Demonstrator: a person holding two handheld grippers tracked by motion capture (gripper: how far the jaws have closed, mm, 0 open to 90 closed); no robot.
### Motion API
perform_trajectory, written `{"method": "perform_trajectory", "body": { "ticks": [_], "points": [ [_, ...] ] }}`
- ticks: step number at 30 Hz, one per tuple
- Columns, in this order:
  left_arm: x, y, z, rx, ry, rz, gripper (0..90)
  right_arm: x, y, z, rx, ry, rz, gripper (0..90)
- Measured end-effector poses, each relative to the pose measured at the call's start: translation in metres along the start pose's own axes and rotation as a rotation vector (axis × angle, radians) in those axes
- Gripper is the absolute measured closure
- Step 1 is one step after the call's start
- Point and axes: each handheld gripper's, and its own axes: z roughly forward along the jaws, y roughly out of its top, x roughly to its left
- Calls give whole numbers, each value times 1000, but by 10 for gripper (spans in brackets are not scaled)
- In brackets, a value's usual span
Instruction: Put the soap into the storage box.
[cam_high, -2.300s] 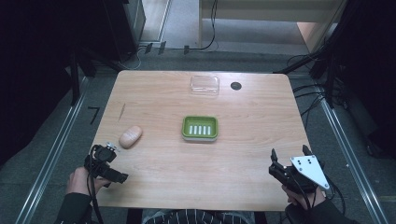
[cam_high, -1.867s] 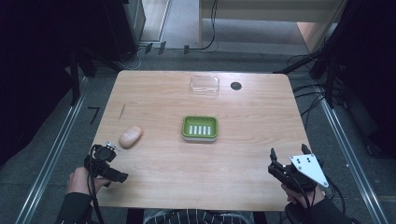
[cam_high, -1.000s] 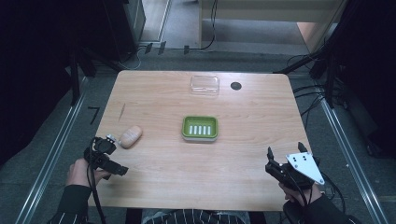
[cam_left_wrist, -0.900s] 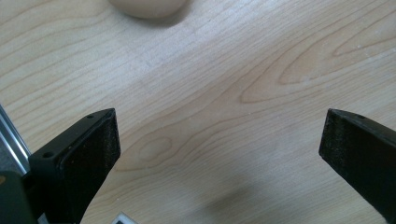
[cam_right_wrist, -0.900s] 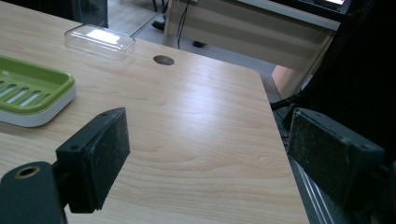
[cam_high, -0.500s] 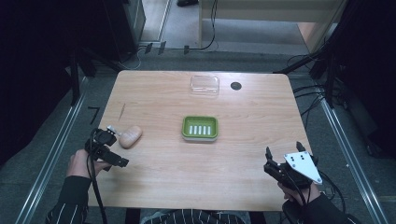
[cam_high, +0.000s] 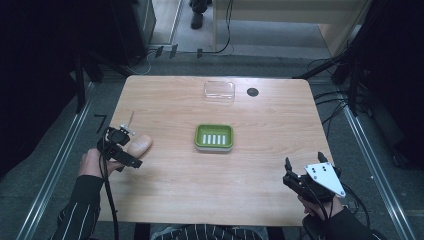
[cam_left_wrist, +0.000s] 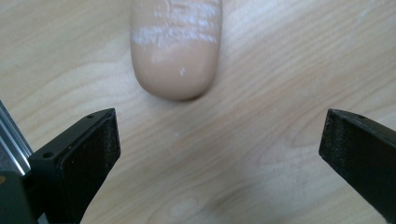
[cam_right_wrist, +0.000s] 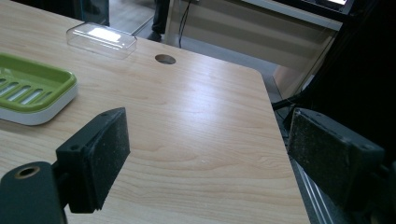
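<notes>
One green soap dish (cam_high: 214, 137) sits at the middle of the tabletop (cam_high: 260, 165); nothing lies on its five slots. One clear plastic lid (cam_high: 219, 91) lies beyond the dish toward the far edge, nothing under it that can be made out, with one dark round hole (cam_high: 252, 92) just beside it. One tan bar of soap (cam_high: 139, 145) lies well left of the dish. The left claw (cam_left_wrist: 219, 154) stands wide apart, just short of the soap's rounded end, not touching. The right claw (cam_right_wrist: 210, 154) also stands apart, holding nothing, well to the near right of the dish.
</notes>
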Motion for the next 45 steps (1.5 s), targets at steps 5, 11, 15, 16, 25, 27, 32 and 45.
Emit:
{"method": "perform_trajectory", "body": {
  "ticks": [5,11,15,16,25,27,32,45],
  "points": [
    [1,10,1,-3,-1,14,0,1,0,0,2,0,-2,136],
    [3,27,3,-14,-9,31,0,-1,0,0,-3,1,1,136],
    [2,35,5,-13,-22,44,0,1,1,1,1,5,-8,136],
    [1,37,7,-13,-27,44,0,1,1,1,1,6,-15,136],
    [14,50,22,18,-36,63,0,2,1,1,5,7,-11,136],
    [16,51,24,23,-36,64,0,2,1,1,4,7,-16,136],
    [18,57,33,39,-41,60,0,0,0,0,-1,3,2,136],
    [28,61,49,81,-30,64,78,1,1,0,0,5,-4,136]
  ]
}}
